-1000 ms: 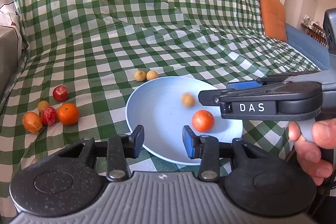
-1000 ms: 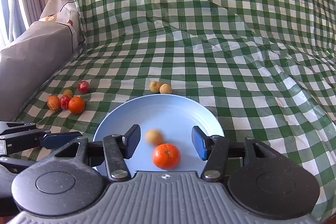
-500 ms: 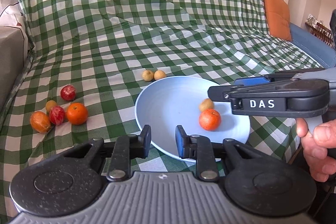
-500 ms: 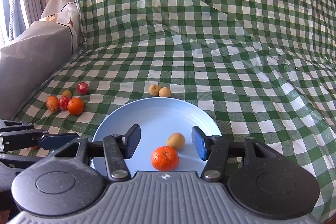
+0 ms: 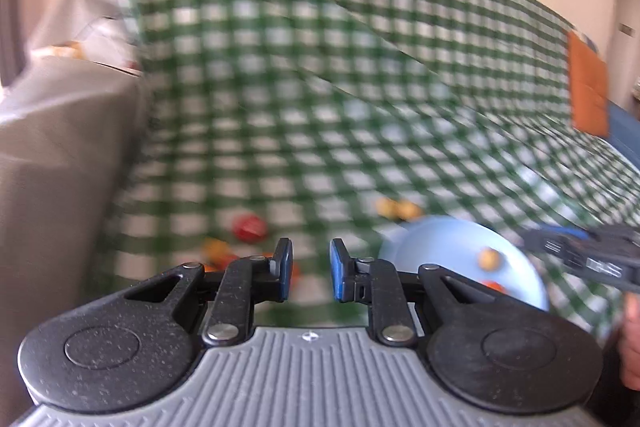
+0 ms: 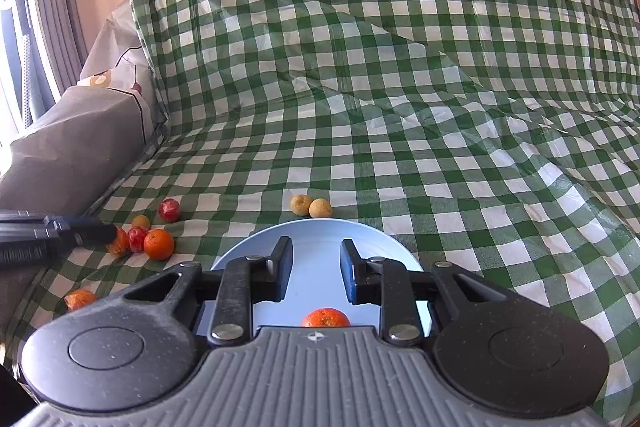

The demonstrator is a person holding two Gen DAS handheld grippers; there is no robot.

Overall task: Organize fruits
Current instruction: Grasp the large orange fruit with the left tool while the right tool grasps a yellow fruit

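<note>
A light blue plate (image 6: 320,231) lies on the green checked cloth and holds an orange mandarin (image 6: 326,318); in the blurred left wrist view the plate (image 5: 452,247) also holds a small yellow fruit (image 5: 490,258). My right gripper (image 6: 316,273) is open and empty above the plate. My left gripper (image 5: 309,271) is open and empty, left of the plate; it shows in the right wrist view (image 6: 52,233) beside a cluster of fruits: an orange (image 6: 159,244), red fruits (image 6: 169,209) and a small yellow one (image 6: 141,221). Two tan fruits (image 6: 311,206) lie behind the plate.
The cloth (image 6: 400,87) covers a sofa seat and back. A grey covered armrest (image 6: 72,143) rises at the left. Another orange fruit (image 6: 80,298) lies near the front left edge. An orange cushion (image 5: 588,87) stands at the far right.
My left gripper has swung left, away from the plate toward the fruit cluster, and its view is blurred. My right gripper has pulled back and its jaws have narrowed a little.
</note>
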